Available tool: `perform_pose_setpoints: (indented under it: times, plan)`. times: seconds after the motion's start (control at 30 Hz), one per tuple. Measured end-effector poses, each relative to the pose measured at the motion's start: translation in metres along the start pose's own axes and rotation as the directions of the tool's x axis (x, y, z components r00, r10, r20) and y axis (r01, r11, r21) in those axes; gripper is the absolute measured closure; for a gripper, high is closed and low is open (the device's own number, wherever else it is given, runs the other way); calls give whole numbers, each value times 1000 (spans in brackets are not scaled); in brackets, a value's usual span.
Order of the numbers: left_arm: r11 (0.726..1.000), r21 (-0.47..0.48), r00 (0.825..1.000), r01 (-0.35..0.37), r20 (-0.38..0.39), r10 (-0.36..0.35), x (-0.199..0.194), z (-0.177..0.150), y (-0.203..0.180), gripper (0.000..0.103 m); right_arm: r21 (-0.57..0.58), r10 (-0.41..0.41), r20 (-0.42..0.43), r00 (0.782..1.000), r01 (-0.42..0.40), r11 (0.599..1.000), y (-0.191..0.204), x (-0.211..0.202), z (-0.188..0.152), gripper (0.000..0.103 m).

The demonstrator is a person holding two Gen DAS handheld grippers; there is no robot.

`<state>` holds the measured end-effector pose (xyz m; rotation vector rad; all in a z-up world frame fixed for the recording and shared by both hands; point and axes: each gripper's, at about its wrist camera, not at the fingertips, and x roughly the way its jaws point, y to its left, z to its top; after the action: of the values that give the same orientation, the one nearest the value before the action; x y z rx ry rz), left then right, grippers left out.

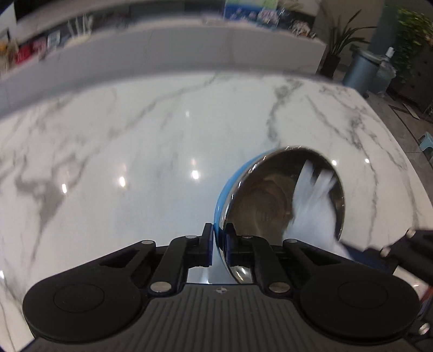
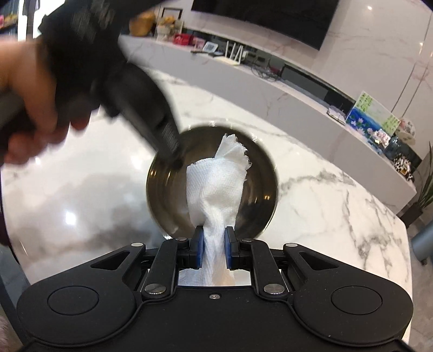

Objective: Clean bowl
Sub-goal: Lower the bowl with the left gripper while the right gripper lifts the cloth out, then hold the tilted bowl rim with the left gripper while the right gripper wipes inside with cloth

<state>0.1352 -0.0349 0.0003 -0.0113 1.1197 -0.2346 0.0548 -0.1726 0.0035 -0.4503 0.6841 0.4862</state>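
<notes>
steel-lined round bowl with a blue outside (image 1: 281,197) sits tipped above the white marble table (image 1: 135,162). your left gripper (image 1: 218,245) pinches its near rim so the hollow faces your right gripper (image 2: 211,247), clenched on the bunched white cloth (image 2: 216,184) reaching inside.

This is a home, most likely a living room. The white marble surface (image 2: 324,205) stands before a long low cabinet (image 2: 270,89). At 12 o'clock a large dark television (image 2: 259,16) hangs on the wall. On the cabinet are a router (image 2: 232,58) and a painted picture (image 2: 370,113). At 2 o'clock stands a potted plant (image 1: 338,51).
</notes>
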Motion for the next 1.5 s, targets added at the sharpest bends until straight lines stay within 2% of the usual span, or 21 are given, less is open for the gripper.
perform_pose_setpoints:
  times: [0.1, 0.2, 0.4, 0.47, 0.57, 0.77, 0.83, 0.9, 0.97, 1.1, 1.23, 1.4, 1.5]
  plan:
    - [999, -31, 998, 36, -48, -38, 1, -7, 3, 97, -4, 25, -6, 1000, -25, 1000, -19, 8, 14, 90]
    - [997, -46, 995, 58, -73, -61, -2, -14, 6, 96, -22, 37, -31, 999, -38, 999, -6, 12, 14, 90]
    - [994, -48, 985, 97, -140, -103, -4, -31, 9, 96, -27, 111, -147, 983, -116, 993, 15, 10, 6, 90]
    - [993, -57, 983, 108, -147, -115, -4, -36, 10, 96, -35, 147, -198, 969, -157, 987, 17, 15, 7, 90]
    - [991, -77, 982, 112, -144, -122, -2, -39, 14, 96, -60, 157, -244, 957, -176, 983, 21, 21, 9, 90]
    - [982, -129, 979, 141, -128, -158, 2, -43, 25, 95, -56, 164, -265, 950, -184, 981, 22, 23, 14, 89]
    - [976, -157, 978, 154, -120, -174, 4, -43, 31, 95, -50, 171, -257, 951, -190, 981, 20, 21, 16, 87]
    - [967, -191, 974, 170, -116, -194, 7, -43, 36, 95, -41, 182, -240, 954, -197, 980, 19, 15, 18, 69]
    - [959, -218, 972, 179, -112, -207, 9, -42, 40, 95, -44, 180, -216, 960, -194, 980, 19, 9, 23, 65]
    - [947, -253, 968, 196, -103, -228, 12, -40, 47, 91, -52, 183, -195, 964, -197, 979, 17, 10, 37, 66]
    - [939, -274, 967, 209, -84, -240, 10, -39, 55, 88, -78, 195, -215, 957, -216, 973, 20, 24, 44, 68]
    - [935, -290, 972, 205, -49, -228, 7, -36, 66, 83, -53, 206, -242, 948, -225, 973, 21, 41, 47, 89]
    - [935, -291, 977, 201, -14, -214, 5, -32, 72, 83, -33, 214, -251, 944, -229, 973, 21, 51, 49, 90]
